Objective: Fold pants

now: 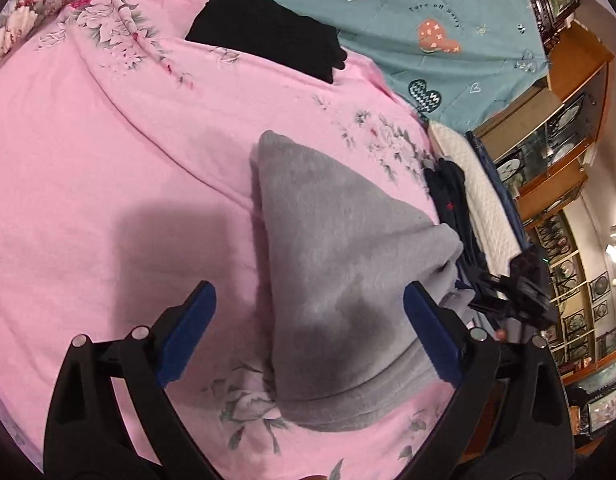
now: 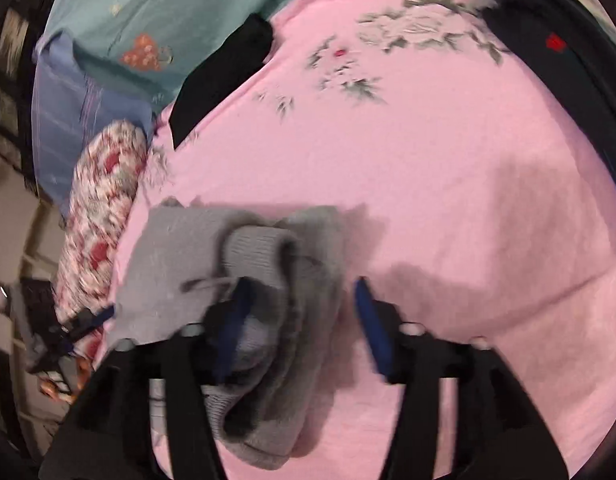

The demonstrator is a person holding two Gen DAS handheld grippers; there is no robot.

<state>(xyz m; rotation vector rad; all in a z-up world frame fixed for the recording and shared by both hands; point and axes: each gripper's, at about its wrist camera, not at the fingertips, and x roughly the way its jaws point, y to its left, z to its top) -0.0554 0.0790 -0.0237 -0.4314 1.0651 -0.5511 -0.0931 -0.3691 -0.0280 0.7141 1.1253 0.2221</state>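
Grey fleece pants (image 1: 340, 280) lie folded in a thick wedge on the pink floral bedsheet (image 1: 108, 160). My left gripper (image 1: 310, 322) hovers over their near end, its blue pads spread wide on either side of the cloth without pressing it. In the right wrist view the pants (image 2: 276, 264) show a ribbed waistband and a drawstring, bunched up. My right gripper (image 2: 302, 320) is open around this bunch: the left pad sits against the fabric, while the right pad stands apart over bare sheet. That view is blurred.
A folded black garment (image 1: 268, 36) lies farther up the bed, beside a teal quilt (image 1: 388, 8). A dark navy garment with a red mark (image 2: 548, 60) lies along the bed edge. A floral pillow (image 2: 104, 200) borders the sheet. Wooden display shelves (image 1: 568, 168) stand beyond the bed.
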